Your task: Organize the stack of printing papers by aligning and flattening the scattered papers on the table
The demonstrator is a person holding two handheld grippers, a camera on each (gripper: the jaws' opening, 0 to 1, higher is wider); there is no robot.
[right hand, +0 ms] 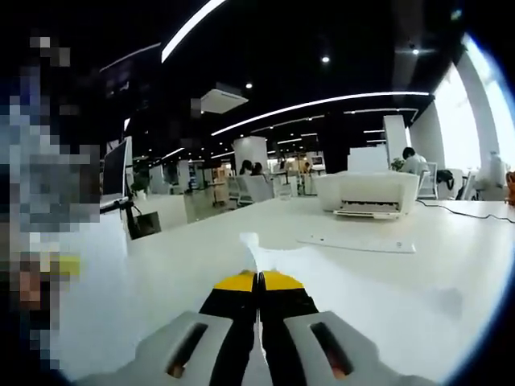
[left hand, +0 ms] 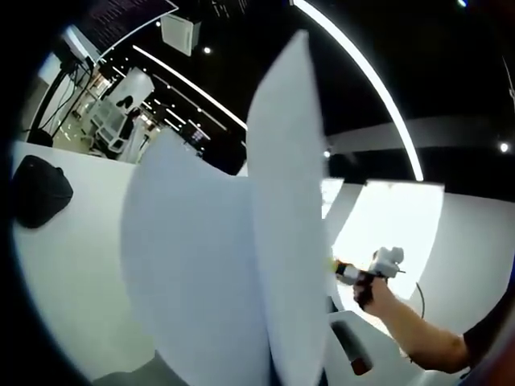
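A stack of white printing papers [left hand: 217,257] stands upright close in front of the left gripper view, fanned into two leaves. It rises from my left gripper [left hand: 318,354], which looks shut on its lower edge; one grey jaw shows beside the paper, the other is hidden. My right gripper [left hand: 348,273], held by a person's hand [left hand: 376,296], meets the stack's right edge. In the right gripper view my right gripper [right hand: 257,280] is shut, with a thin white paper edge [right hand: 278,259] running out from between its yellow tips.
The white table [right hand: 451,273] carries a white printer [right hand: 366,193] with a flat white sheet [right hand: 354,241] in front of it. A black object [left hand: 39,191] lies at the table's left. A monitor [right hand: 115,173] stands left. People sit at desks far behind.
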